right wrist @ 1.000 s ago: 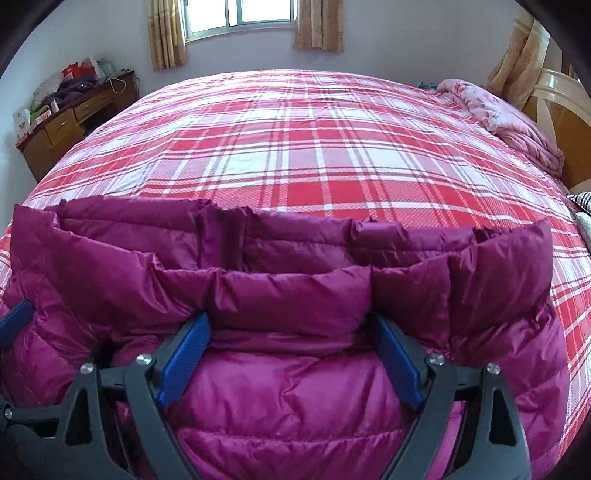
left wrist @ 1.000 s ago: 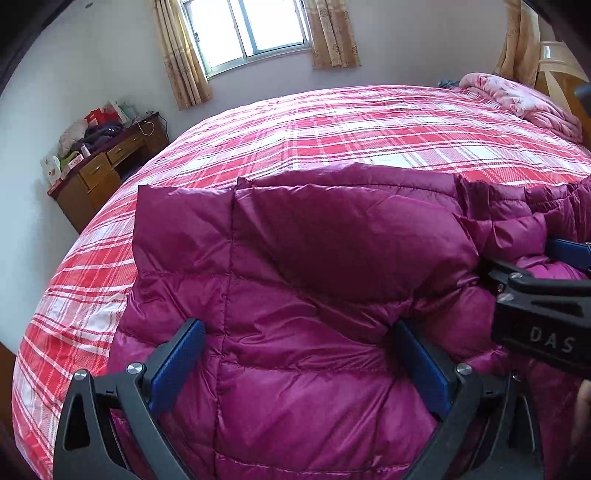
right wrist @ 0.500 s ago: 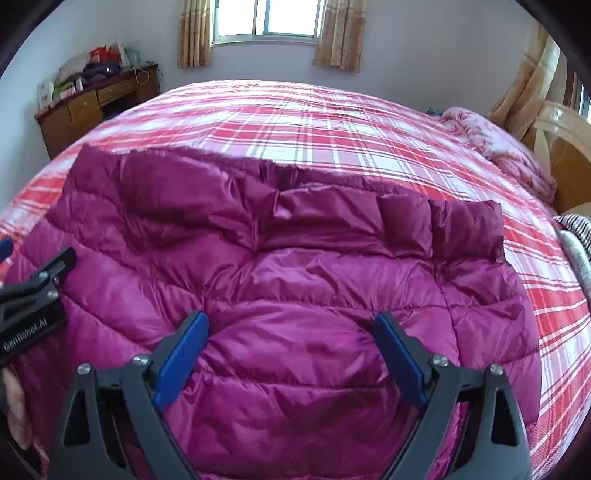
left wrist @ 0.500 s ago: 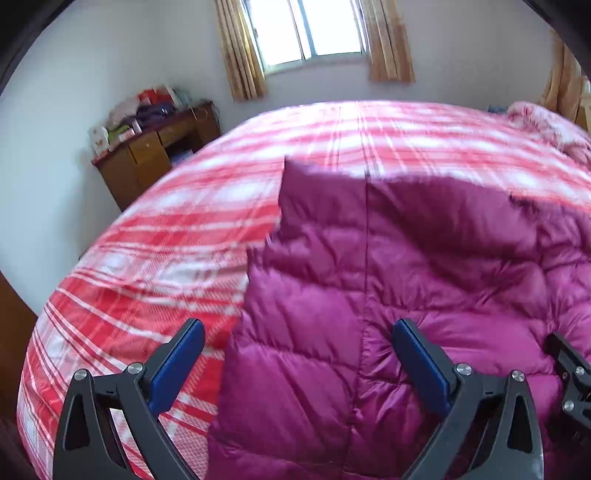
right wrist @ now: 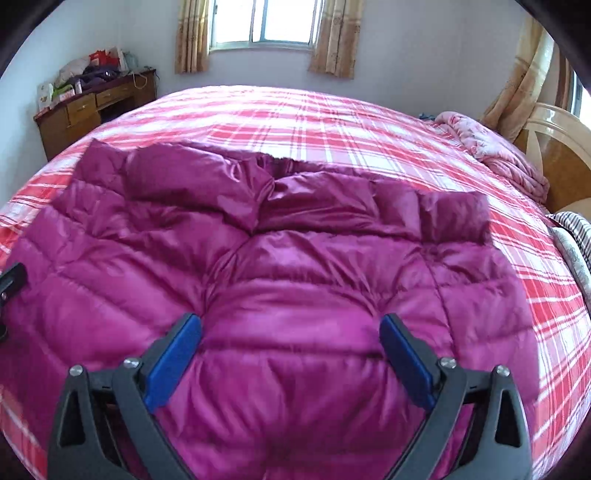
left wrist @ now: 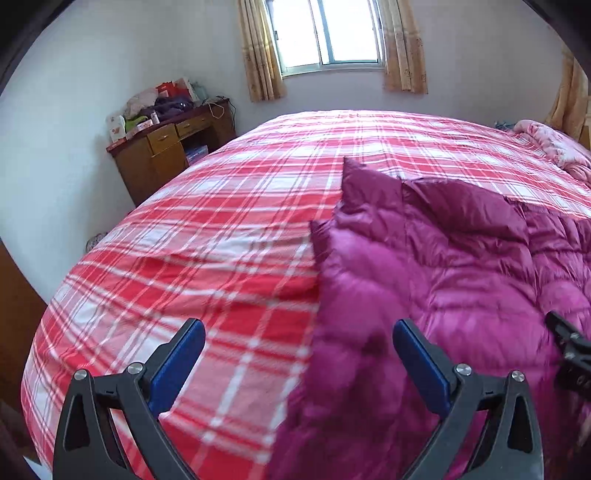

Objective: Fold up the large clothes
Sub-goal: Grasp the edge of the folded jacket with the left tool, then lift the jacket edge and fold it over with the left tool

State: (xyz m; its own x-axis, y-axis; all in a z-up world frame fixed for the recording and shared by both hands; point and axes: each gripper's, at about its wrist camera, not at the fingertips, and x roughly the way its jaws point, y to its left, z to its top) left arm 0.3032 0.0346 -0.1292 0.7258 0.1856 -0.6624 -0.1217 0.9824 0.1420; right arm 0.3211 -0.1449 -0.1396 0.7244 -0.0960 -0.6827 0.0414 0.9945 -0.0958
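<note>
Magenta quilted down jacket [right wrist: 288, 280] spread flat on the bed [right wrist: 332, 122], over a red-and-white plaid cover; collar end toward the window [right wrist: 264, 22], 2 padded flaps folded in across the upper part and meeting near the middle. In the left wrist view the jacket's left edge [left wrist: 332, 295] runs down between the pads, bare plaid cover to its left. Left tool [left wrist: 297, 360]: blue pads spread wide, gripping nothing, one pad over the cover, the other over the jacket. Right tool [right wrist: 290, 350]: jaws opening, spread wide above the jacket's lower middle; fabric lies under the gap, pads not pressing it. Each tool's black frame shows at the edge of the other's view. Around: wooden drawer unit [left wrist: 166, 155] against the far-left wall, its tabletop heaped with bags, boxes and dark clothing; contents of the drawers not visible. Pink quilt [right wrist: 491, 151] bunched at the bed's far right, by a pale headboard [right wrist: 554, 125]. Curtains flank the window.
</note>
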